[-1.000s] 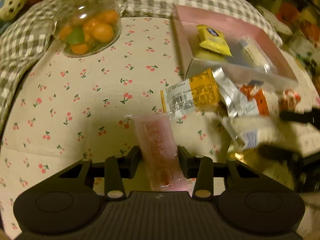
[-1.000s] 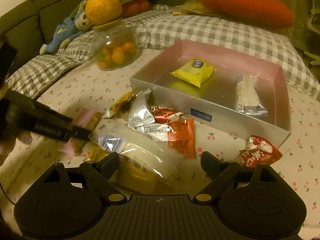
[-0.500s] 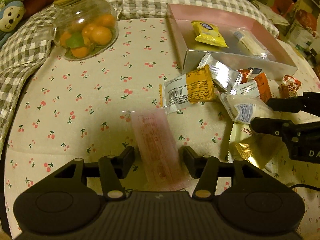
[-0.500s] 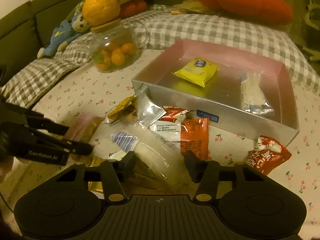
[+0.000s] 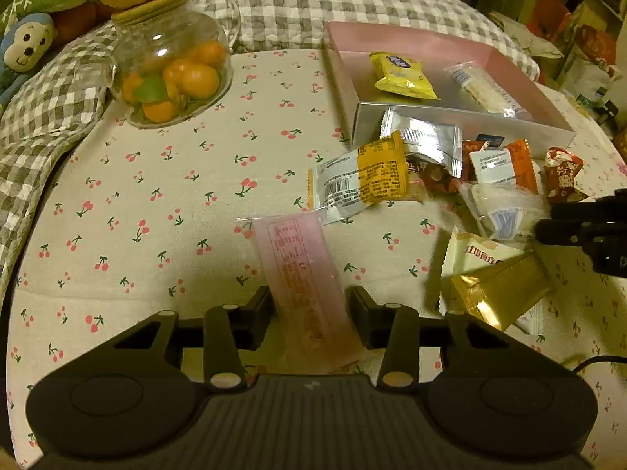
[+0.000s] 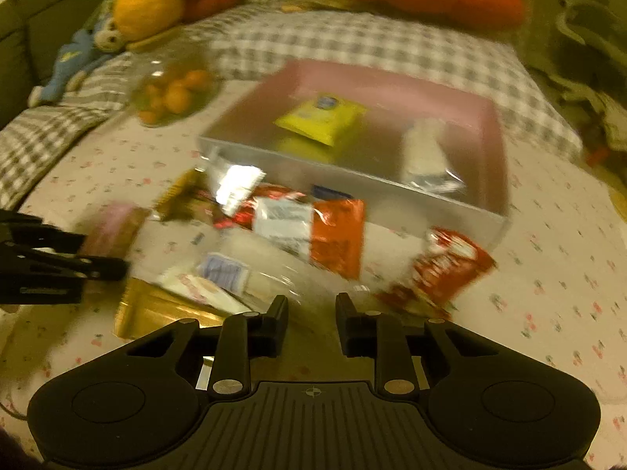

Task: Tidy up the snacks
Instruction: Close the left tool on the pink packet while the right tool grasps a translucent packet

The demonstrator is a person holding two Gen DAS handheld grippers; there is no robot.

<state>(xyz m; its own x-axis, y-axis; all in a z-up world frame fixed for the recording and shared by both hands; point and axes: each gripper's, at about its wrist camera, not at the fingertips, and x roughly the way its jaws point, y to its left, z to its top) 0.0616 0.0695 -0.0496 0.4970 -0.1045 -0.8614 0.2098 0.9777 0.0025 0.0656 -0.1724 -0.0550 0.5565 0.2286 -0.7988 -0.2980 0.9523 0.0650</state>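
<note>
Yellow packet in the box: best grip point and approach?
Come straight down from above: the box walls block a sideways approach. The yellow packet lies flat and tilted, clear of the white packet; pinch across its narrower width, mid-body, where it puffs up.

A cherry-print cloth point(image 5: 164, 203) carries a glass jar point(image 5: 172, 74), silver box point(image 5: 462, 121) and loose snack packets point(image 5: 364, 180).

The right gripper point(image 6: 311, 309) was closing on a clear white-filled packet point(image 6: 250, 270), its end between the jaws; contact was blurred. Beyond stood the silver box point(image 6: 352, 180), holding a yellow packet point(image 6: 321, 117).
</note>
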